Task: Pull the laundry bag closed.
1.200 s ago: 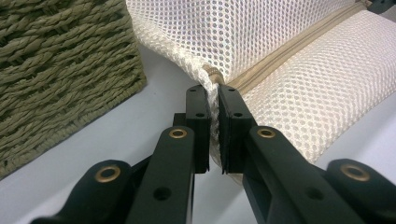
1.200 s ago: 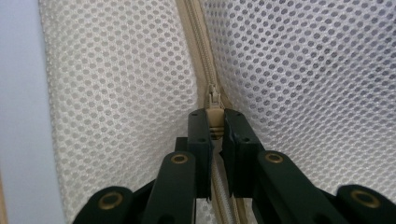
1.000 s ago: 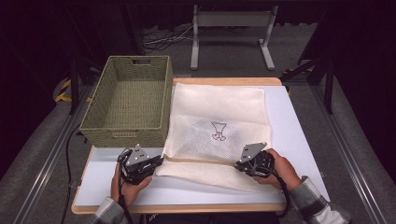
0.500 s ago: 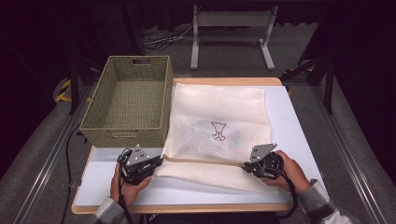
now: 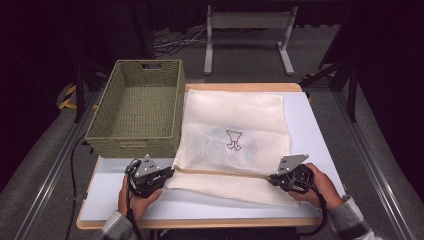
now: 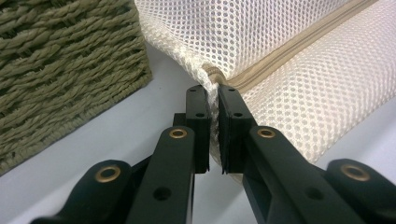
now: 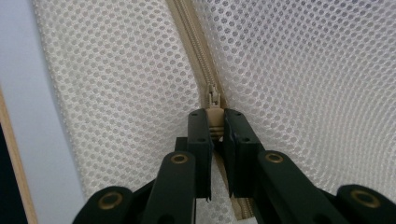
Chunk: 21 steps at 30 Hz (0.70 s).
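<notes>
Cream mesh bag (image 5: 235, 135), woven basket (image 5: 137, 112)

Both tongs, left (image 5: 167, 173) and right (image 5: 273, 178), grip the mesh bag (image 5: 232, 135) beside the wicker basket (image 5: 137, 114).

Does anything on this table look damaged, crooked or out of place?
Nothing stands out. The cream mesh laundry bag lies flat beside the woven green basket, only its near edge is folded over; its beige zipper looks intact.
</notes>
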Motion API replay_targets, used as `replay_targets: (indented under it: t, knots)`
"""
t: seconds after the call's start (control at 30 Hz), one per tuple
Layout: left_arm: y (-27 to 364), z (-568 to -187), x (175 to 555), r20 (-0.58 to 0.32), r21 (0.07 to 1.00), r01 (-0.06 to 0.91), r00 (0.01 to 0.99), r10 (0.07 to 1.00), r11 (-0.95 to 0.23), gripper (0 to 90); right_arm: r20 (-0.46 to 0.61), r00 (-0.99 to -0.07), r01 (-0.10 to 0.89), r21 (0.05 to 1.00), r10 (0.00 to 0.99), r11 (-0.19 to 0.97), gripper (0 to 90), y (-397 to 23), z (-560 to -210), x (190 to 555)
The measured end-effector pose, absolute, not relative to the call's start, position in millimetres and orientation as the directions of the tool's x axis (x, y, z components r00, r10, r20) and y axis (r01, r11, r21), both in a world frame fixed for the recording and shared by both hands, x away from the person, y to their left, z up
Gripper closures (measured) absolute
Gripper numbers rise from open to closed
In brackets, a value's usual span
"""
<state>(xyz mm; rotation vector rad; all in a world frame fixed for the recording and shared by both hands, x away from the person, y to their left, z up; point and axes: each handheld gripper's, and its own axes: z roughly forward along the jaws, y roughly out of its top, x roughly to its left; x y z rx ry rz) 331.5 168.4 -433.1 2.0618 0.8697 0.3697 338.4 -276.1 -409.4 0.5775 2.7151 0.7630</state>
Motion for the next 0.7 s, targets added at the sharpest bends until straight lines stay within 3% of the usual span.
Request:
replay_targets:
  t: [0.7]
  knots:
    - [170,-435,332,-0.054,0.794,0.458,0.709,0.703,-0.401,84.8,-0.158,-0.861,0.336,0.536,0.483,0.774,82.1,-300,-408,329]
